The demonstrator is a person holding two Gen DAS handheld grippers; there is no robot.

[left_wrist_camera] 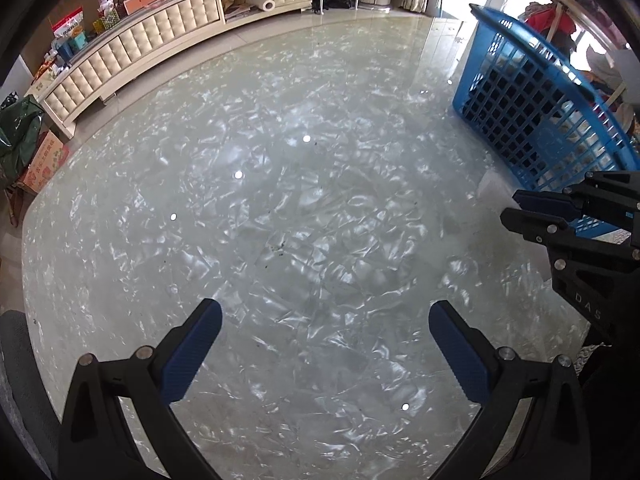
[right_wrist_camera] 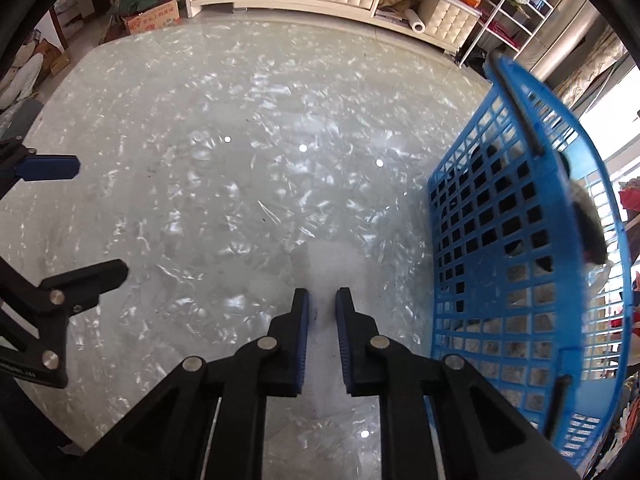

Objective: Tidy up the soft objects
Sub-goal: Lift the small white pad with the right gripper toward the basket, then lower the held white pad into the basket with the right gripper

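Covering nearly all of both views, the glossy marbled tabletop (left_wrist_camera: 304,208) reflects ceiling lights as small white dots and bears nothing on its middle. Along its far edge, beyond a strip of floor, runs a cream tufted cabinet (left_wrist_camera: 132,56) with boxes and bags heaped on top and a paper roll (left_wrist_camera: 262,3) in an open shelf. At the table's right edge stands the blue lattice basket (right_wrist_camera: 520,248), tilted in the fisheye; through its grid show dark and pale soft objects (right_wrist_camera: 516,292), and a dark piece (right_wrist_camera: 588,224) hangs over its rim, blurred, so what it is cannot be told. A cardboard box (right_wrist_camera: 154,20) and a green bag (left_wrist_camera: 18,136) sit off the table's left side.

Pointing steeply down over the near edge, the left gripper (left_wrist_camera: 325,322) is released, its blue pads spread wide with only bare tabletop between them. Just beside the basket, the right gripper (right_wrist_camera: 322,304) is clenched, its pads drawn nearly together and holding nothing; a thin gap of tabletop shows between them.
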